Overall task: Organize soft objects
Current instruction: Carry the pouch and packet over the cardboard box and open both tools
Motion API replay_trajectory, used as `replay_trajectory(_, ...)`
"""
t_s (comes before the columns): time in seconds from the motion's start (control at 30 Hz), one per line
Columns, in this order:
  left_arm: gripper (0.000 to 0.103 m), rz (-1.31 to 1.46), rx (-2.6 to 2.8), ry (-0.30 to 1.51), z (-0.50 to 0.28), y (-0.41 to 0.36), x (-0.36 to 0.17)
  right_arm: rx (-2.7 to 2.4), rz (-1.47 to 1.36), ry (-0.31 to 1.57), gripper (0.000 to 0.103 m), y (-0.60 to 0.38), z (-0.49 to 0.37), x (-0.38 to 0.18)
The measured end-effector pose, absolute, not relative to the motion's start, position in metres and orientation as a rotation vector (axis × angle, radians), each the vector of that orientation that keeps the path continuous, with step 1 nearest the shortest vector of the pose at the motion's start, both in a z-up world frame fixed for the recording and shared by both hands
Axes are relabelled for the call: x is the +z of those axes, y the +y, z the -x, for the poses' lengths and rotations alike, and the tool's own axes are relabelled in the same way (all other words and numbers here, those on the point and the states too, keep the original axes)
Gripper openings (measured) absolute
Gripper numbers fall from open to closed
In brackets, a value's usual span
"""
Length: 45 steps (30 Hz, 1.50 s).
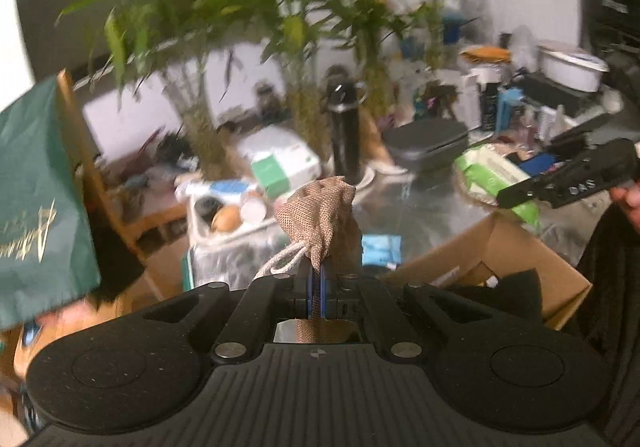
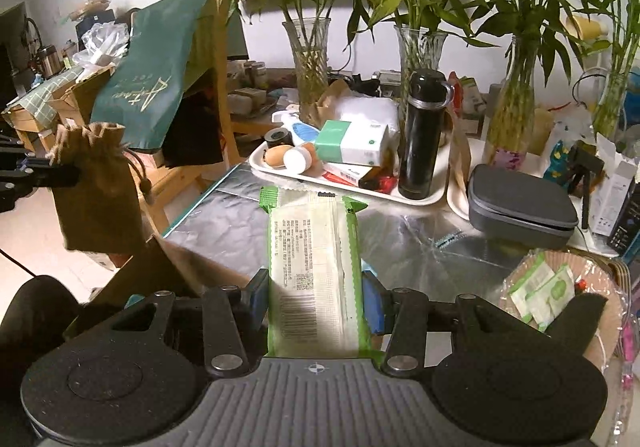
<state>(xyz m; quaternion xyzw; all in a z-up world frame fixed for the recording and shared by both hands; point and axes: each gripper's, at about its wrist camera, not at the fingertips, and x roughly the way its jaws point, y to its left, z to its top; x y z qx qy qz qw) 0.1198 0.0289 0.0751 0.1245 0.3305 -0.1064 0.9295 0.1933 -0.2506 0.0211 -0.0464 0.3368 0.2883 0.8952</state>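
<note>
My left gripper (image 1: pixel 317 287) is shut on a tan burlap drawstring pouch (image 1: pixel 320 215) and holds it up in the air; the pouch also shows in the right wrist view (image 2: pixel 94 187), hanging at the left above an open cardboard box (image 2: pixel 160 267). My right gripper (image 2: pixel 316 299) is shut on a green and white wet-wipes pack (image 2: pixel 314 271), held above the foil-covered table (image 2: pixel 420 243). In the left wrist view the right gripper (image 1: pixel 560 183) and the pack (image 1: pixel 492 175) are at the right, above the cardboard box (image 1: pixel 500 247).
A white tray (image 2: pixel 352 187) holds a black flask (image 2: pixel 422 135), tissue box and small items. A grey case (image 2: pixel 520 207), glass vases of bamboo (image 2: pixel 312 67), a green bag (image 2: pixel 152 71) on a wooden chair, and a wicker plate with sachets (image 2: pixel 548 283) surround the table.
</note>
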Motion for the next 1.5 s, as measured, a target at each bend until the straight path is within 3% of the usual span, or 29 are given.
replay_trajectory(0.3,0.008,-0.231,-0.156,0.744,-0.129,-0.007,0.05,0.606,0.092,0.688,0.05,-0.257,-0.174,0.023)
replay_trajectory(0.33,0.012,-0.185,-0.213,0.771,-0.133,-0.009,0.048,0.603,0.089,0.688,0.05,-0.259,-0.173,0.023)
replay_trajectory(0.4,0.035,-0.063,-0.332,0.823,-0.14,-0.003,0.042,0.598,0.085,0.684,0.05,-0.263,-0.168,0.025)
replay_trajectory(0.57,0.053,0.109,-0.354,0.81,-0.139,0.022,0.044,0.577,0.08,0.683,0.05,-0.277,-0.16,0.026)
replay_trajectory(1.33,0.054,-0.015,-0.325,0.717,-0.099,0.047,0.04,0.523,-0.078,0.83,0.05,-0.276,-0.168,0.022)
replay_trajectory(1.4,0.054,-0.009,-0.326,0.72,-0.1,0.049,0.039,0.521,-0.14,0.889,0.053,-0.276,-0.174,0.014)
replay_trajectory(1.47,0.054,-0.002,-0.322,0.724,-0.099,0.051,0.037,0.507,-0.189,0.923,0.075,-0.278,-0.18,0.007)
replay_trajectory(1.5,0.054,0.0,-0.321,0.727,-0.1,0.052,0.036,0.496,-0.197,0.92,0.078,-0.279,-0.18,0.005)
